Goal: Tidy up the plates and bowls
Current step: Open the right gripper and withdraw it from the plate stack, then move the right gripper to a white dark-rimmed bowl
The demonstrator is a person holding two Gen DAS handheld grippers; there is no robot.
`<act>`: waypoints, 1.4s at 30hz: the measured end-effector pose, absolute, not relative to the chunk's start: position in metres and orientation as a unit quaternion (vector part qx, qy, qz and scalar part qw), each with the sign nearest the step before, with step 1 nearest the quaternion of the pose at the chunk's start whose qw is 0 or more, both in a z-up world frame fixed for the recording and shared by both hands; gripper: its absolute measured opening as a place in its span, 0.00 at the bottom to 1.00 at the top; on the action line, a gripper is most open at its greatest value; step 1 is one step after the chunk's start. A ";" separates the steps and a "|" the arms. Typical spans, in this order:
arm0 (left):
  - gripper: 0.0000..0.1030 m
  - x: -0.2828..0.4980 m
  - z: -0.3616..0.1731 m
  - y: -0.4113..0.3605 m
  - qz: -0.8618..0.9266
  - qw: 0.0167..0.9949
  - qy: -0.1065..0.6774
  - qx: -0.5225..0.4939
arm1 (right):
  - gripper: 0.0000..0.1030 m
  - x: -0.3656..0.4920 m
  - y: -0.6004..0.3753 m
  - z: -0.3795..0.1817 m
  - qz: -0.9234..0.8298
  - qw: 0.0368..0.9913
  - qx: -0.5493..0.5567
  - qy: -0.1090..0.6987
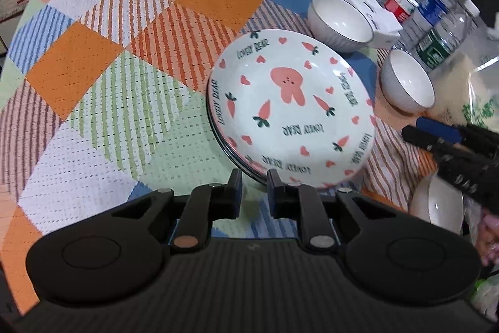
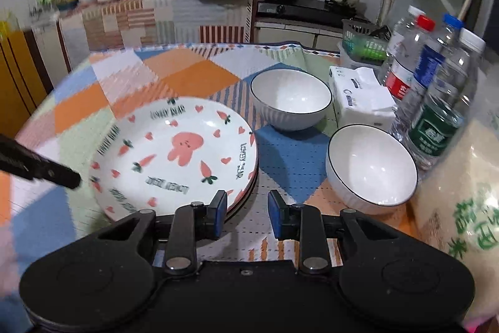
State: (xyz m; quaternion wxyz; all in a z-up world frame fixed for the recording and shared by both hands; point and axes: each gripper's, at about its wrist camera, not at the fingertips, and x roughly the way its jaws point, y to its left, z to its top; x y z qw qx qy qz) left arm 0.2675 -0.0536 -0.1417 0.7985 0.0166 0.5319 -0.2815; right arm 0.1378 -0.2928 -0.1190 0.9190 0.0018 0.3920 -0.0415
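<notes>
A stack of white plates with a pink rabbit and carrots [image 1: 290, 111] [image 2: 177, 155] lies in the middle of the checked tablecloth. My left gripper [image 1: 254, 184] sits just before the stack's near rim, jaws a narrow gap apart with nothing gripped; one of its fingers [image 2: 59, 173] shows left of the plates. My right gripper [image 2: 246, 208] [image 1: 419, 130] is open over bare cloth, its left finger at the plates' right edge. Two white ribbed bowls stand right of the plates, one far [image 1: 340, 21] [image 2: 290, 99], one near [image 1: 408, 80] [image 2: 371, 167]. A third bowl [image 1: 443, 205] lies under the right gripper.
Several water bottles [image 2: 436, 102] [image 1: 436, 21], a tissue pack [image 2: 358, 95], a green basket [image 2: 365, 46] and a big rice bag [image 2: 461, 208] crowd the table's right side. The tablecloth [image 1: 109, 89] runs left of the plates. A kitchen counter [image 2: 140, 11] stands beyond the table.
</notes>
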 end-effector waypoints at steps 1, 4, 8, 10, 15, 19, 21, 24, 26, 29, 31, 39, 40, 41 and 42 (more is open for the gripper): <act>0.16 0.262 -0.135 -0.055 -0.282 0.797 0.533 0.023 | 0.32 0.137 -0.295 -0.114 -0.035 0.918 0.012 0.394; 0.16 0.246 -0.116 -0.054 -0.277 0.801 0.530 0.040 | 0.32 0.135 -0.300 -0.090 -0.015 0.915 0.030 0.402; 0.19 0.223 -0.091 -0.051 -0.267 0.808 0.521 0.066 | 0.35 0.119 -0.295 -0.057 0.004 0.924 0.028 0.382; 0.21 0.212 -0.080 -0.050 -0.265 0.810 0.517 0.076 | 0.38 0.110 -0.294 -0.045 0.012 0.927 0.033 0.373; 0.36 0.185 -0.057 -0.051 -0.261 0.819 0.499 0.107 | 0.44 0.087 -0.287 -0.029 0.027 0.930 0.022 0.367; 0.40 0.164 -0.043 -0.059 -0.261 0.819 0.495 0.126 | 0.47 0.068 -0.284 -0.020 0.033 0.926 0.011 0.375; 0.43 0.154 -0.036 -0.064 -0.261 0.820 0.492 0.132 | 0.50 0.059 -0.282 -0.014 0.034 0.924 0.002 0.381; 0.50 0.137 -0.024 -0.071 -0.266 0.821 0.487 0.133 | 0.58 0.043 -0.281 -0.008 0.041 0.923 -0.015 0.382; 0.52 0.125 -0.018 -0.077 -0.268 0.822 0.483 0.137 | 0.62 0.032 -0.283 -0.004 0.043 0.924 -0.024 0.380; 0.60 0.109 -0.013 -0.087 -0.269 0.823 0.478 0.145 | 0.66 0.015 -0.290 -0.002 0.044 0.923 -0.031 0.380; 0.64 0.100 -0.012 -0.094 -0.269 0.824 0.476 0.151 | 0.66 0.005 -0.298 -0.004 0.045 0.923 -0.035 0.381; 0.77 0.083 -0.036 -0.131 -0.259 0.821 0.482 0.163 | 0.68 -0.019 -0.338 -0.032 0.066 0.923 -0.032 0.379; 0.78 0.082 -0.042 -0.138 -0.260 0.819 0.485 0.164 | 0.68 -0.019 -0.344 -0.038 0.063 0.923 -0.033 0.379; 0.79 0.083 -0.049 -0.143 -0.260 0.817 0.488 0.165 | 0.68 -0.020 -0.347 -0.043 0.059 0.923 -0.037 0.380; 0.80 0.083 -0.055 -0.149 -0.261 0.815 0.490 0.166 | 0.68 -0.020 -0.352 -0.050 0.057 0.923 -0.043 0.379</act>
